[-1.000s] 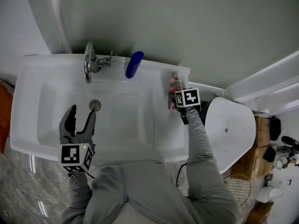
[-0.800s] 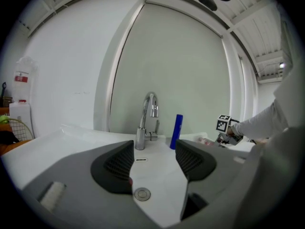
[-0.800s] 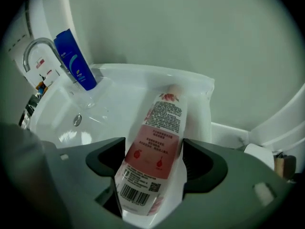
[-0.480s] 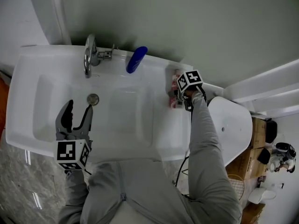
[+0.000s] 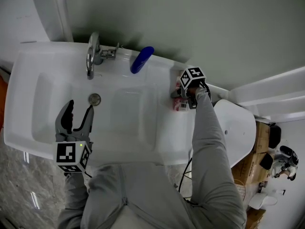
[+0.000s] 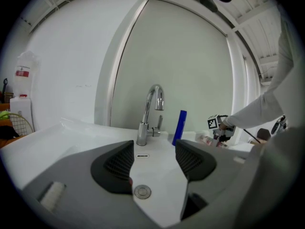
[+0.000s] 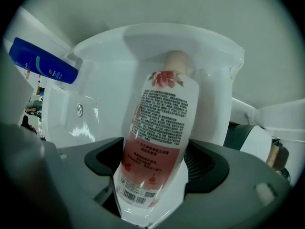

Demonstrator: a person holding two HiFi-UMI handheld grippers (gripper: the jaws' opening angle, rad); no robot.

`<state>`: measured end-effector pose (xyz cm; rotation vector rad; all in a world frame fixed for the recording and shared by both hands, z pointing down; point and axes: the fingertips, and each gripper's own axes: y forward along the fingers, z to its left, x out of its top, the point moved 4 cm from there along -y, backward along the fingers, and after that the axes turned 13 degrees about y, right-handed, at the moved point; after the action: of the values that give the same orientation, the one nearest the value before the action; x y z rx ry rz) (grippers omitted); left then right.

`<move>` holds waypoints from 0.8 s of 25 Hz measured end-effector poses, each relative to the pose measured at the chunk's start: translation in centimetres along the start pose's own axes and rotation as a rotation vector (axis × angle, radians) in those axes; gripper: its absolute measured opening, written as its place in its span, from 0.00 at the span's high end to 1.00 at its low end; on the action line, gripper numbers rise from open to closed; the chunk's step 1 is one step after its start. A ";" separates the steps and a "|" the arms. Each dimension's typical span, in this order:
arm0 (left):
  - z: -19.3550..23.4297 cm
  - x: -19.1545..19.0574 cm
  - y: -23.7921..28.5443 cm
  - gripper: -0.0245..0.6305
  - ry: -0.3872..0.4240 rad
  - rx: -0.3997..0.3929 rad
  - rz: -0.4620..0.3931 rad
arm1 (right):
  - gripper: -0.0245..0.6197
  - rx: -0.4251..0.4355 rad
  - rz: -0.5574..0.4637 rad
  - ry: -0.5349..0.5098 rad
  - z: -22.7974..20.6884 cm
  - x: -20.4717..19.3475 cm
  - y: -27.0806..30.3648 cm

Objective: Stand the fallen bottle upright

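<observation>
Bottle (image 7: 159, 128) end cut off behind right gripper (image 7: 155, 162) pads. Its downward-pointing jaws have just been opening, released, bottle between them. Left gripper (image 6: 153, 163): spread, empty.

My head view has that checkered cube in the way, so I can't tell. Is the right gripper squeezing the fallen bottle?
Observer: No. The right gripper view shows the right gripper with its fingers just opened wide. The bottle lies between them, unclamped.
Operator: Which end is by the fingers?
Observer: The barcode end. The cap points away, toward the wall.
Operator: Did the blue bottle fall too?
Observer: No, the left gripper view shows it upright beside the tap.
</observation>
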<state>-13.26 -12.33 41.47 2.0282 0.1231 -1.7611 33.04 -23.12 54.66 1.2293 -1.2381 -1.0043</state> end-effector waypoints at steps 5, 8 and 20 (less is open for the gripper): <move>-0.5 -0.2 0.6 0.49 0.004 -0.020 0.002 | 0.36 -0.050 0.015 0.018 0.0 0.3 0.3; -0.9 0.0 0.8 0.49 0.000 -0.031 -0.006 | 0.36 -0.052 0.002 0.015 0.1 0.1 0.1; -1.5 0.1 1.4 0.49 0.003 -0.049 -0.017 | 0.41 -0.035 -0.102 -0.004 -0.6 0.0 0.0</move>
<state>-11.36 -12.98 41.90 2.0008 0.1838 -1.7478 33.60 -23.07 54.67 1.2742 -1.1659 -1.0978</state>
